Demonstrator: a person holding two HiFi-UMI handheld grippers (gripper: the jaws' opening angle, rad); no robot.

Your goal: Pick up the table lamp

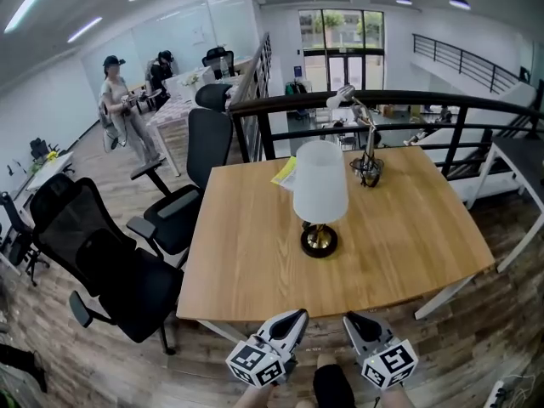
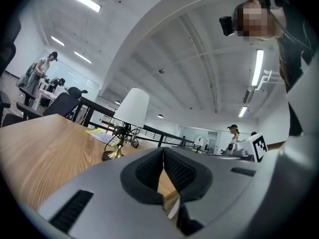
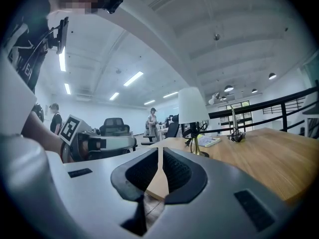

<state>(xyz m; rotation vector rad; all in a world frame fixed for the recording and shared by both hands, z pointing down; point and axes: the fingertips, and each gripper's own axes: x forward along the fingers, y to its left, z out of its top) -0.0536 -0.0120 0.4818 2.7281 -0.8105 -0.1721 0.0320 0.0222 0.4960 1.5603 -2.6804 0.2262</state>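
Note:
The table lamp (image 1: 320, 195) stands upright near the middle of the wooden table (image 1: 255, 262): a white shade over a brass stem and a round black base. It also shows ahead in the left gripper view as the lamp (image 2: 130, 114) and in the right gripper view as the lamp (image 3: 192, 112). My left gripper (image 1: 297, 317) and right gripper (image 1: 350, 319) hover side by side just off the table's near edge, well short of the lamp. Both are shut with nothing between the jaws.
A slim desk lamp (image 1: 364, 138) with a wire base stands at the table's far side beside a yellow-green booklet (image 1: 284, 173). Black office chairs (image 1: 110, 257) stand left of the table. A black railing (image 1: 374, 100) runs behind it. People stand at far desks (image 1: 127, 113).

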